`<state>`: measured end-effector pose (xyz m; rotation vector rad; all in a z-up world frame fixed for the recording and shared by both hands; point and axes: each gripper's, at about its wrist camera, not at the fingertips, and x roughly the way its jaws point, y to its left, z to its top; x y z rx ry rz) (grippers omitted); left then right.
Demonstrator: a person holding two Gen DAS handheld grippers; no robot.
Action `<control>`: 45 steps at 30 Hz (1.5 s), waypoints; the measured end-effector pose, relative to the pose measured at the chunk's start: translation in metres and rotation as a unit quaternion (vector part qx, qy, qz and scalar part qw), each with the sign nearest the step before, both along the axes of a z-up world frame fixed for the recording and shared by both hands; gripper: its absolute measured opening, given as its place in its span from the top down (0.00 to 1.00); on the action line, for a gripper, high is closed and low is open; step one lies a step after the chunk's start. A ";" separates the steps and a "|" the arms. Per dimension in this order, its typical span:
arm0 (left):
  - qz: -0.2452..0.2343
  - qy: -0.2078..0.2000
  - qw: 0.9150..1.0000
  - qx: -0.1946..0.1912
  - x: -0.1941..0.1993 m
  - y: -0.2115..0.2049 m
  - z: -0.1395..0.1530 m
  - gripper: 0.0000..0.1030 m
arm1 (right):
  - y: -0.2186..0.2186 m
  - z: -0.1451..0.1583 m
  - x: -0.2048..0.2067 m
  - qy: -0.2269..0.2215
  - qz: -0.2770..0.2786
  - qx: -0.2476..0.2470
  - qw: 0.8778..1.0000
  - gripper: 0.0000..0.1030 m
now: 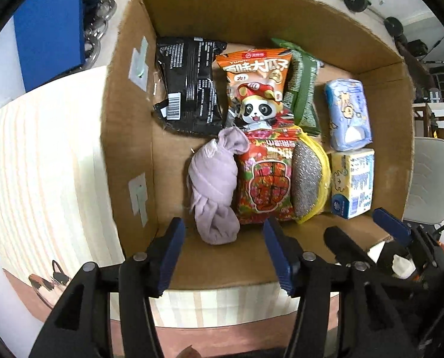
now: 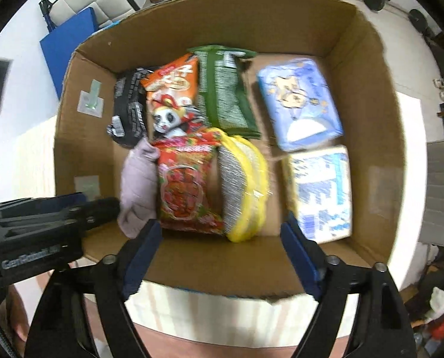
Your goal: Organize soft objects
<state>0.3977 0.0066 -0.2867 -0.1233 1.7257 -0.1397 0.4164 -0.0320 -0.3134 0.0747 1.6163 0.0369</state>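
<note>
An open cardboard box [image 1: 126, 137] [image 2: 371, 95] holds soft goods. Inside lie a rolled lilac cloth [image 1: 214, 185] [image 2: 138, 182], a red flowered snack bag [image 1: 266, 176] [image 2: 183, 188], a yellow and silver scrub sponge [image 1: 310, 179] [image 2: 242, 185], an orange panda bag [image 1: 256, 86] [image 2: 171, 95], a black bag [image 1: 189, 83], a green bag [image 1: 302, 89] [image 2: 224, 92] and two blue tissue packs [image 1: 347, 113] [image 2: 299, 101]. My left gripper [image 1: 223, 256] is open and empty above the box's near wall, just short of the lilac cloth. My right gripper [image 2: 222, 256] is open and empty above the near wall too.
The box stands on a pale striped cloth [image 1: 42, 164] with a cat print. A blue panel [image 1: 51, 26] stands behind at the left. A grey chair [image 1: 431, 179] is at the right. The right gripper's fingers [image 1: 392, 226] show at the left wrist view's right edge.
</note>
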 end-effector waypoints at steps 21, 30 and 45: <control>0.002 -0.188 0.981 0.050 -0.072 -0.009 0.104 0.03 | -0.039 0.075 -0.063 -0.093 -0.017 -0.030 0.995 0.00; 0.031 -0.275 0.960 0.050 -0.161 -0.010 0.193 0.03 | -0.045 0.169 -0.145 -0.177 -0.002 -0.020 0.984 0.00; 0.034 -0.360 0.931 0.048 -0.283 -0.022 0.303 0.03 | -0.058 0.311 -0.280 -0.278 -0.009 0.006 0.960 0.00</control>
